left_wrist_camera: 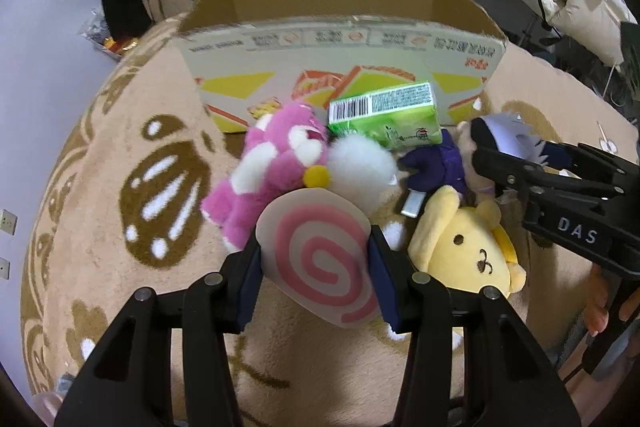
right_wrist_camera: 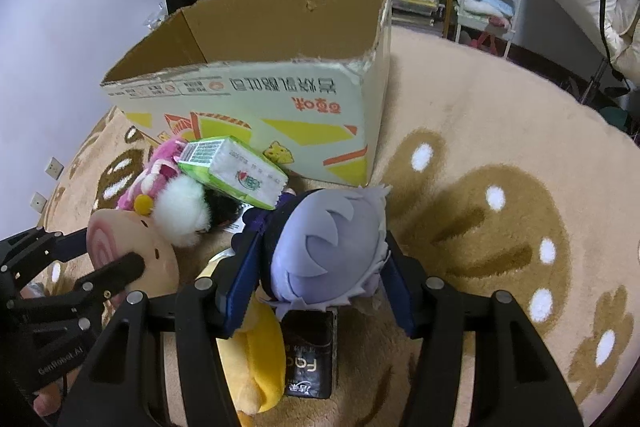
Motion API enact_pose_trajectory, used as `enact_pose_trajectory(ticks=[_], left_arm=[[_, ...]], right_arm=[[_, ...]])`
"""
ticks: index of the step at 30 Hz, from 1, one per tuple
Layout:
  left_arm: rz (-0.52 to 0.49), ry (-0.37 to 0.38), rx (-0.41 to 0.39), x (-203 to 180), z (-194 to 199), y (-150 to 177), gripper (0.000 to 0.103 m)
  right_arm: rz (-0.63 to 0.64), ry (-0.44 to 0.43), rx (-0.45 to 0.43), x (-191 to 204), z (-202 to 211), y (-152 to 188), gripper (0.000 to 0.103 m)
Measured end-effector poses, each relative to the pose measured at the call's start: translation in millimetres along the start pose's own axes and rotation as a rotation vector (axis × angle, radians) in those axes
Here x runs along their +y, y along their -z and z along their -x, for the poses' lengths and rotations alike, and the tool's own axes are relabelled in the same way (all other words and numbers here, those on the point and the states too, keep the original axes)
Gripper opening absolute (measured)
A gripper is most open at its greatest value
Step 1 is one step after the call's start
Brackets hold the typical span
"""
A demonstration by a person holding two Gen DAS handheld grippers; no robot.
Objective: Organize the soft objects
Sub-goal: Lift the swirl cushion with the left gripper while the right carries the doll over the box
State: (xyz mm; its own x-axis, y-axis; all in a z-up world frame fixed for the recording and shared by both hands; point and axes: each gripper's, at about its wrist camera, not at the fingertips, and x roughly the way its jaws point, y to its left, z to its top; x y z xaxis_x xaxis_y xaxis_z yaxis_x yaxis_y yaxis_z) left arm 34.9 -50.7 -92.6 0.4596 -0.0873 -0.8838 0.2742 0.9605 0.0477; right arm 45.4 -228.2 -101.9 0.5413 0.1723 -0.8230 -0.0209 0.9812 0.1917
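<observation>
Left gripper [left_wrist_camera: 316,267] jaws closed on pink-swirl plush [left_wrist_camera: 320,259], pads pressing both sides, held above beige rug [left_wrist_camera: 120,131]

Right gripper [right_wrist_camera: 320,267] jaws clamped on grey-haired doll [right_wrist_camera: 332,247], over black pack [right_wrist_camera: 310,355]

Pile in front of open cardboard box [left_wrist_camera: 340,67]: pink plush [left_wrist_camera: 260,171], white fluffy plush [left_wrist_camera: 360,163], yellow bear plush [left_wrist_camera: 468,247], green tissue pack [left_wrist_camera: 388,115] on top, leaning against box
</observation>
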Motion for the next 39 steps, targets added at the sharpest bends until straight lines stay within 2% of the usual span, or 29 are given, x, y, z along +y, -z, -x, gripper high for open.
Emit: enact_pose_trajectory(ticks=[8, 15, 18, 25, 30, 39], left_arm=[[0.032, -0.066, -0.115, 12.8, 32.1, 4.5, 0.047], [0.022, -0.125, -0.303, 16.6, 70.1, 3.9, 0.047], [0.014, -0.128, -0.371, 15.6, 82.6, 2.6, 0.048], [0.039, -0.114, -0.436, 24.7, 93.5, -10.1, 0.048], [0.047, -0.106, -0.522, 33.2, 104.8, -27.5, 0.048], [-0.009, -0.123, -0.589, 32.6, 97.9, -70.8, 0.048]], right_arm=[[-0.033, 0.022, -0.089, -3.5, 31.9, 1.1, 0.061], [-0.052, 0.014, -0.239, -4.0, 71.6, -0.6, 0.061], [-0.064, 0.001, -0.273, -4.9, 80.1, -1.8, 0.061], [-0.049, -0.001, -0.339, -3.6, 89.5, -6.0, 0.061], [-0.039, -0.009, -0.405, -0.3, 99.1, -9.8, 0.061], [-0.008, -0.018, -0.496, 3.8, 98.5, -38.7, 0.061]])
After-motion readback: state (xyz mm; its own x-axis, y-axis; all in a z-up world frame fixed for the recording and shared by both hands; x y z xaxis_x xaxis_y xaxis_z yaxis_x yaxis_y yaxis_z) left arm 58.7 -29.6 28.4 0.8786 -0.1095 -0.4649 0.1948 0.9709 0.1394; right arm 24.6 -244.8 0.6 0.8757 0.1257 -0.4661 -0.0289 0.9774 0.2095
